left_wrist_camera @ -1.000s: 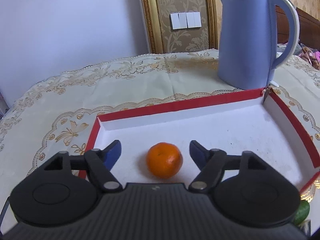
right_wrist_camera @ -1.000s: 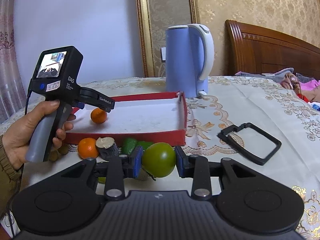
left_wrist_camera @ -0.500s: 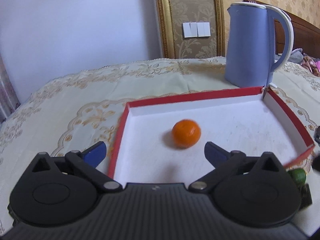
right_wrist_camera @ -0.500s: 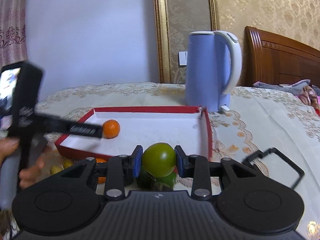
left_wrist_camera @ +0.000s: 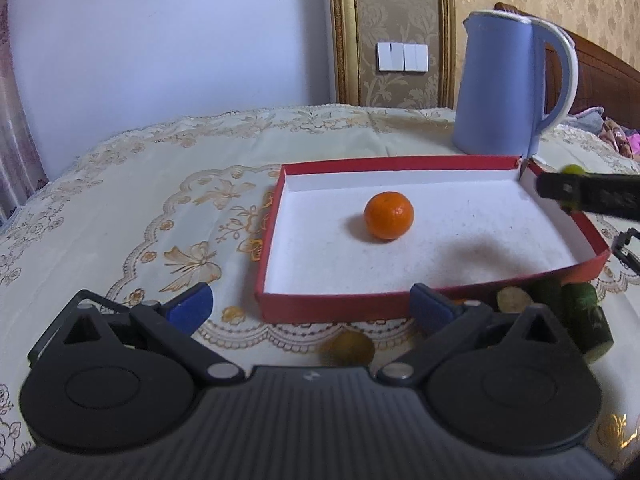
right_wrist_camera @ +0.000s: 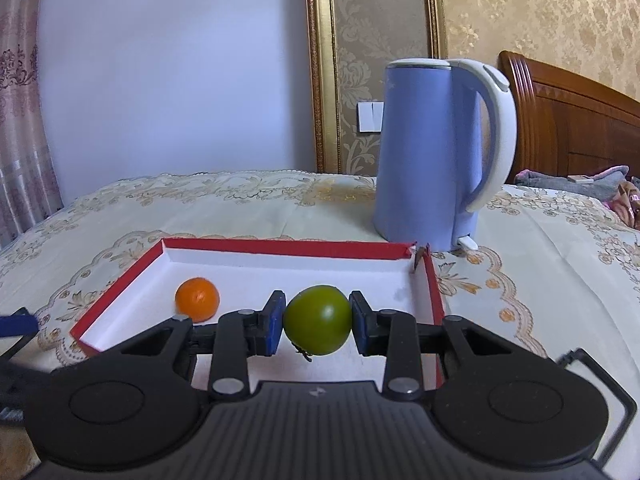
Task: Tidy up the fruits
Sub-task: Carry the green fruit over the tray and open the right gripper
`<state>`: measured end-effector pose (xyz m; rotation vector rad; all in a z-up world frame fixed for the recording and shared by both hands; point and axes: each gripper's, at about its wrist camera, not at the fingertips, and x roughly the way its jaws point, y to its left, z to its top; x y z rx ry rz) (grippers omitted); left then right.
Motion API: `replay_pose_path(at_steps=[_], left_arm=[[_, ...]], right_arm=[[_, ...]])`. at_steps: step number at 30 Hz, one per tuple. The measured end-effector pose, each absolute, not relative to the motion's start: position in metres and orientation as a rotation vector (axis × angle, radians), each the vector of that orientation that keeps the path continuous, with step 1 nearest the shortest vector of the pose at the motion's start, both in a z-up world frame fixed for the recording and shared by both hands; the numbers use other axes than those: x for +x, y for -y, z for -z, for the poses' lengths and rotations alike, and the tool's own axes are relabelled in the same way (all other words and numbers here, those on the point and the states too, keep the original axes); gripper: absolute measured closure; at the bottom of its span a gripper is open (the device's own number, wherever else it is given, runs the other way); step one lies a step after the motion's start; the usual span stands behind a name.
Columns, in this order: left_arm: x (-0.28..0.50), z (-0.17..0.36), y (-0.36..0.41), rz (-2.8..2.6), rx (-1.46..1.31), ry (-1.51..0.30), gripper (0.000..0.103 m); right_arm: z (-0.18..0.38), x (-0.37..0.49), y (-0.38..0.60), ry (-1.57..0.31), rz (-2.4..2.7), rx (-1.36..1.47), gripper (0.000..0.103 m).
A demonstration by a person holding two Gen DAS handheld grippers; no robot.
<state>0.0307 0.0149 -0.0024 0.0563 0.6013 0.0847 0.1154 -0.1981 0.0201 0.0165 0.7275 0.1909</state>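
Observation:
A red box (left_wrist_camera: 332, 307) (right_wrist_camera: 116, 292) with a white floor lies on the cream tablecloth, and an orange (left_wrist_camera: 388, 215) (right_wrist_camera: 197, 299) sits inside it. My left gripper (left_wrist_camera: 310, 306) stands wide open in front of the box's near left corner with nothing between its fingers. My right gripper (right_wrist_camera: 316, 322) is shut on a green fruit (right_wrist_camera: 318, 319) and holds it over the box's near right part. In the left wrist view that gripper (left_wrist_camera: 588, 196) pokes in from the right above the box's right wall. More fruit lies in front of the box: a yellowish one (left_wrist_camera: 352, 348) and green pieces (left_wrist_camera: 580, 308).
A blue electric kettle (left_wrist_camera: 508, 88) (right_wrist_camera: 436, 152) stands just behind the box's far right corner. A black rectangular frame (left_wrist_camera: 626, 248) lies on the cloth to the right of the box. A wooden headboard (right_wrist_camera: 572, 120) and bedding are at the far right.
My left gripper opened wide and backed out of the box to its near left, leaving the orange inside. My right gripper carried the green fruit forward over the box.

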Motion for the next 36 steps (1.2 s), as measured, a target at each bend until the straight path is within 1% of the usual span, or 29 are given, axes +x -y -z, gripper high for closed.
replay_pose_path(at_steps=[10, 21, 32, 33, 34, 36], left_arm=[[0.008, 0.004, -0.010, -0.023, 0.068, -0.584, 0.000], [-0.022, 0.022, -0.015, 0.062, 0.076, -0.612, 0.000], [-0.022, 0.029, -0.020, 0.066, 0.060, -0.640, 0.000], [-0.022, 0.029, -0.021, 0.064, 0.060, -0.640, 0.000], [-0.022, 0.029, -0.022, 0.065, 0.060, -0.641, 0.000], [-0.021, 0.030, -0.024, 0.062, 0.056, -0.643, 0.000]], right_arm=[[-0.008, 0.146, 0.182, -0.754, -0.195, -0.017, 0.069], [0.008, 0.181, 0.182, -0.795, -0.148, -0.006, 0.069], [0.022, 0.197, 0.175, -0.842, -0.121, -0.029, 0.069], [0.022, 0.196, 0.174, -0.842, -0.115, -0.031, 0.063], [0.021, 0.196, 0.175, -0.840, -0.112, -0.029, 0.054], [0.020, 0.195, 0.175, -0.827, -0.111, -0.031, 0.043]])
